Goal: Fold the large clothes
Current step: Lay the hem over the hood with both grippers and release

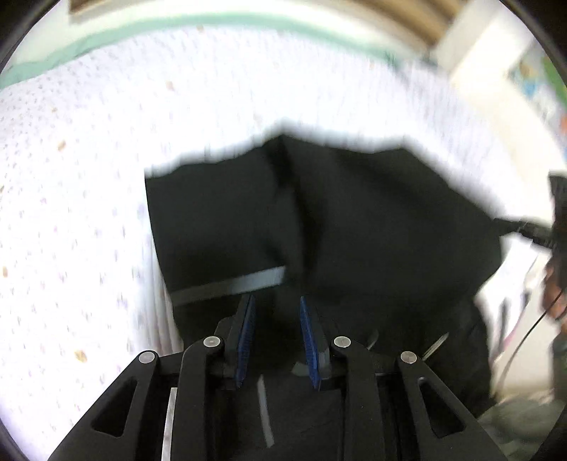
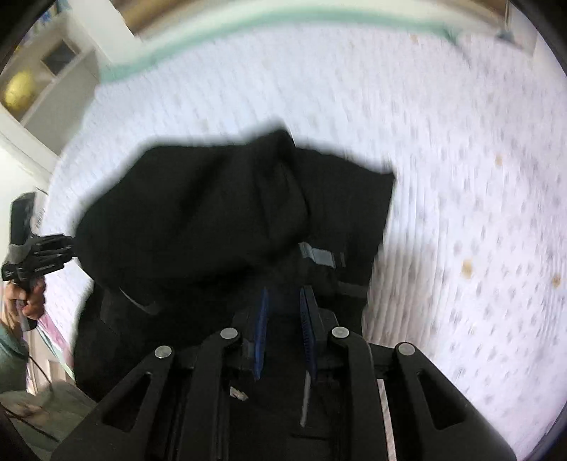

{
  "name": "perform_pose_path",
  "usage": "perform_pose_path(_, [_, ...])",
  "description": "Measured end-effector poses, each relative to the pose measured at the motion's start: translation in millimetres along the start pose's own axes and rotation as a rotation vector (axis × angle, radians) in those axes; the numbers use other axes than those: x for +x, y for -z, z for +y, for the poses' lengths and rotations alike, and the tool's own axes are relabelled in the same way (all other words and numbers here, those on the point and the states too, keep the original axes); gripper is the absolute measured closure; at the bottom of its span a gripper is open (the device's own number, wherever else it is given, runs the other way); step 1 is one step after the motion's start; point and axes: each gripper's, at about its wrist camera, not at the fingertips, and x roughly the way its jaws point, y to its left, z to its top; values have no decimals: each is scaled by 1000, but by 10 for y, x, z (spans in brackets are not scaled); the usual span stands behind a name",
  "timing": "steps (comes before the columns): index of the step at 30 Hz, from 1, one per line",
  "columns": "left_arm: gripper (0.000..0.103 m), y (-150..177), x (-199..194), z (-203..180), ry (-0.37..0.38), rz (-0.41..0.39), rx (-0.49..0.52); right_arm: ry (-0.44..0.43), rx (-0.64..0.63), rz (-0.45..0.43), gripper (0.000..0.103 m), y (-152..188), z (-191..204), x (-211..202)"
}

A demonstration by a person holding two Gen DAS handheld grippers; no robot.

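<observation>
A large black garment (image 1: 354, 220) with grey reflective stripes (image 1: 230, 282) hangs between both grippers over a white patterned bedspread (image 1: 71, 177). My left gripper (image 1: 276, 301) has its blue pads (image 1: 246, 329) a little apart with black cloth between them. In the right wrist view the garment (image 2: 230, 212) fills the middle, and my right gripper (image 2: 283, 294) is shut on its near edge. The left gripper (image 2: 39, 257) shows at the far left, holding the garment's other corner. The right gripper (image 1: 538, 230) shows at the left view's right edge.
The bed has a green-edged sheet (image 2: 248, 21) along its far side. A white shelf unit (image 2: 46, 85) with a yellow ball stands at the left of the right wrist view. The person's hand (image 2: 32, 298) and a cable show at the lower left.
</observation>
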Motion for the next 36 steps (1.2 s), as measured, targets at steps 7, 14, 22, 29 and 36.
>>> perform_pose_path(7, [45, -657, -79, -227, 263, -129, -113, -81, -23, -77, 43, -678, 623, 392])
perform_pose_path(14, [51, -153, 1018, -238, 353, 163, -233, -33, 38, 128, 47, -106, 536, 1250])
perform_pose_path(22, [61, 25, 1293, -114, 326, 211, -301, -52, 133, 198, 55, 190, 295, 1694])
perform_pose_path(29, [61, 126, 654, -195, 384, 118, -207, -80, 35, 95, 54, 251, 489, 880])
perform_pose_path(36, [60, 298, 889, -419, 284, 221, -159, -66, 65, 92, 53, 615, 481, 929])
